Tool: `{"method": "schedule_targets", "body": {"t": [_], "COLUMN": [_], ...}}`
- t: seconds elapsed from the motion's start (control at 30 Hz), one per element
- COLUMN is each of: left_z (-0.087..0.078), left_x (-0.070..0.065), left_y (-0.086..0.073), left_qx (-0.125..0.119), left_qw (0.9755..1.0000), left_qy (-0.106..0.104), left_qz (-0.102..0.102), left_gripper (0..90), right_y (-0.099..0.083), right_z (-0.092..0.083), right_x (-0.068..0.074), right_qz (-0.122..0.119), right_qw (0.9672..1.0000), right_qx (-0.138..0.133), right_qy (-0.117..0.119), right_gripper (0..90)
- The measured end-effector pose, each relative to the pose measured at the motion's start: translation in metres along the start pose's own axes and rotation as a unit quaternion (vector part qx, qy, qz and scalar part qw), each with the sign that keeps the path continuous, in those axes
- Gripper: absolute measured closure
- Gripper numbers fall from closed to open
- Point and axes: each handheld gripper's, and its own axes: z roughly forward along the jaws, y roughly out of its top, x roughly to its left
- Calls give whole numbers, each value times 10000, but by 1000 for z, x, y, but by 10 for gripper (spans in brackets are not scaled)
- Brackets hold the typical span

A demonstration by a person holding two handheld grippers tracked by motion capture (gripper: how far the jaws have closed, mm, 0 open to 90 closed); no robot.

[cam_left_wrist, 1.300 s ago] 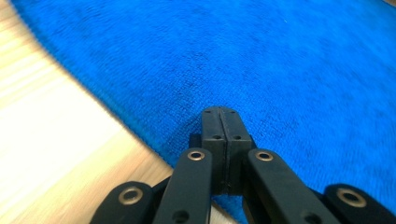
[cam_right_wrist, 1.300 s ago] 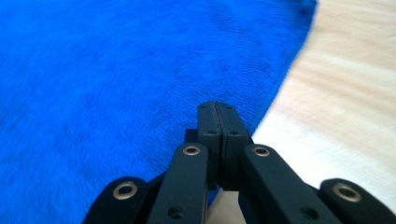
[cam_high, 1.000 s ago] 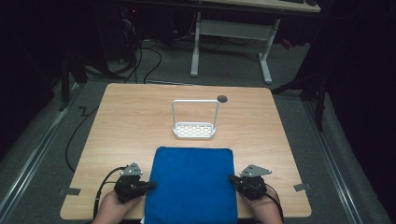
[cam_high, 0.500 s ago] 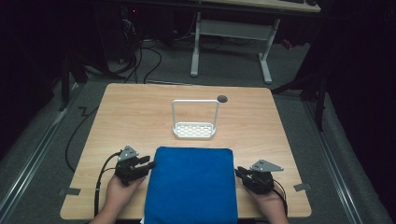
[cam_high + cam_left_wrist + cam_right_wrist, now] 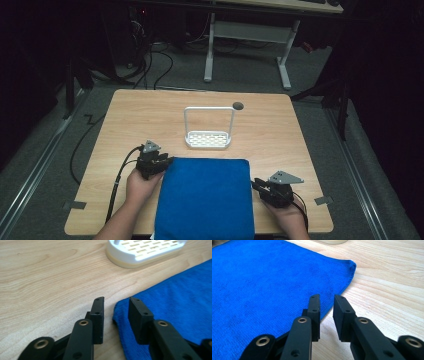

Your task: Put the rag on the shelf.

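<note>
2 hand-held grippers sit at the near half of a light wooden table (image 5: 125,115), one on each side of a blue towel (image 5: 205,197). From the high view the towel lies flat as a folded rectangle whose long axis runs from the person toward the far edge; its near end reaches the table's front edge and seems to hang slightly over it, though the dim picture makes that hard to confirm. Its far edge lies square to the table, just short of a white perforated rack (image 5: 208,139) with a tall wire loop, which stands near the table's centre.

The left gripper (image 5: 115,305) is at the towel's far left corner. In the left gripper view its 2 black jaws stand apart with a narrow gap; the towel's rounded corner lies in line with that gap, 1 jaw over bare wood and the other over blue cloth. Whether the lower jaw touches the cloth cannot be told.

The right gripper (image 5: 326,300) is beside the towel's right edge, nearer the person than the left one. In the right gripper view its jaws are also slightly parted, holding nothing, and point along the towel's right border toward its far right corner, with the cloth's edge passing just beneath the left-hand jaw.

A small dark round hole (image 5: 238,106) shows in the tabletop beyond the rack.
</note>
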Motion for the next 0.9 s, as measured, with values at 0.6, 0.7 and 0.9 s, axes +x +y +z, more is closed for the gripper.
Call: {"method": "schedule_targets", "body": {"t": [0.6, 0.7, 0.9], "left_z": [3, 4, 4], "left_x": [-8, -7, -3], "left_y": [-4, -4, -3], "left_qx": [87, 81, 96], "left_qw": [9993, 9995, 9997], "left_qy": [26, -5, -132], "left_qz": [367, 312, 155], "left_gripper": [809, 840, 864], "right_y": [21, 29, 45], "right_z": [22, 33, 55], "right_x": [2, -1, -18], "right_qz": [111, 106, 452], "right_qw": [9988, 9978, 9956], "right_qx": [-45, 28, 106], "right_qy": [-475, -654, -817], "right_gripper": [640, 614, 596]}}
